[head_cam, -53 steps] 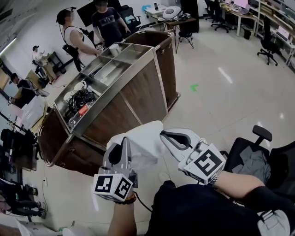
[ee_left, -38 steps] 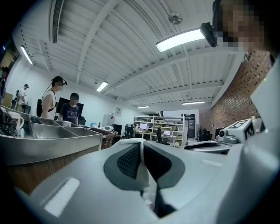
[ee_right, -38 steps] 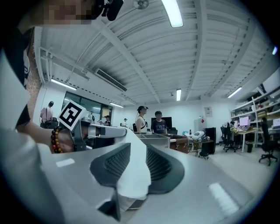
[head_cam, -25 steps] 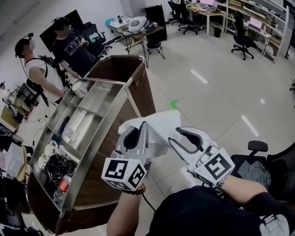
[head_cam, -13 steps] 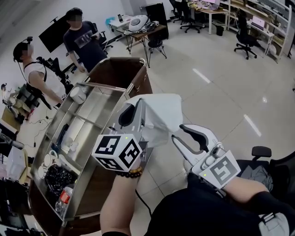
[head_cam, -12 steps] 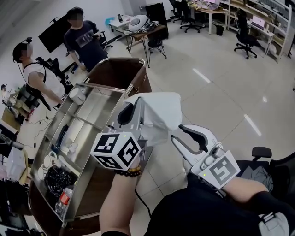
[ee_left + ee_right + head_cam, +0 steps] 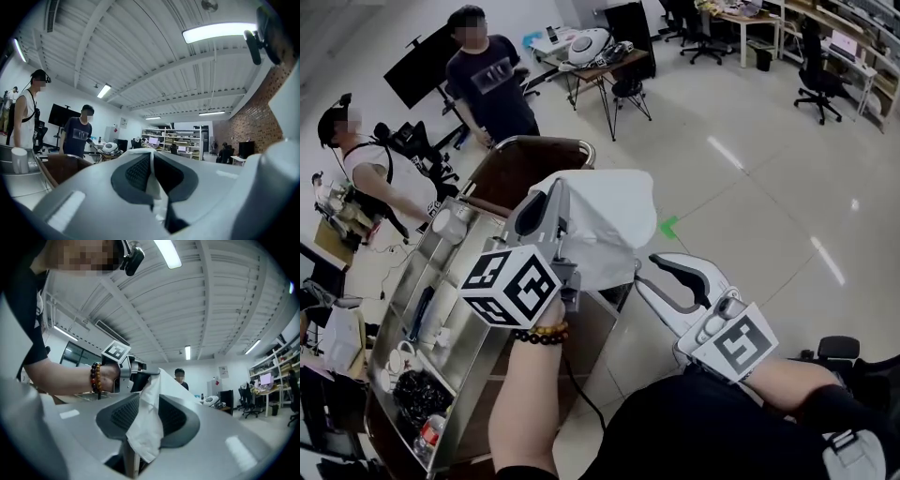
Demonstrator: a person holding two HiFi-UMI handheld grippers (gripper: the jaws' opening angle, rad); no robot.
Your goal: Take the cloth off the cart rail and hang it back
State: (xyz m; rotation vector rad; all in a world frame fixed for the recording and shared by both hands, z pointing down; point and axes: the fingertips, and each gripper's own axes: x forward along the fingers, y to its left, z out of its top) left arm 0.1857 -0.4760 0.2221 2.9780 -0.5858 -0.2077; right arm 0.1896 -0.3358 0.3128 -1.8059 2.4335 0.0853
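In the head view my left gripper (image 7: 553,192) is raised over the cart's near end, shut on the top of a white cloth (image 7: 605,220) that drapes down to its right. The left gripper view shows a thin strip of that cloth (image 7: 151,176) pinched between the shut pads of the left gripper (image 7: 152,164). My right gripper (image 7: 647,272) is lower and to the right, under the cloth's hem. In the right gripper view the cloth (image 7: 145,437) hangs loosely between the right gripper's (image 7: 149,401) spread pads, which have drawn in a little. The cart's curved rail (image 7: 534,141) is bare.
The cart (image 7: 581,323) has brown sides and a steel top tray (image 7: 473,323) holding a cup, cables and bottles. Two people (image 7: 492,80) (image 7: 356,169) stand by its far left side. Desks and office chairs line the back, and a chair (image 7: 834,349) is at my right.
My left gripper has lifted the cloth higher and to the left, over the cart's end. The right gripper stays low on the right, with the cloth's hem over it.
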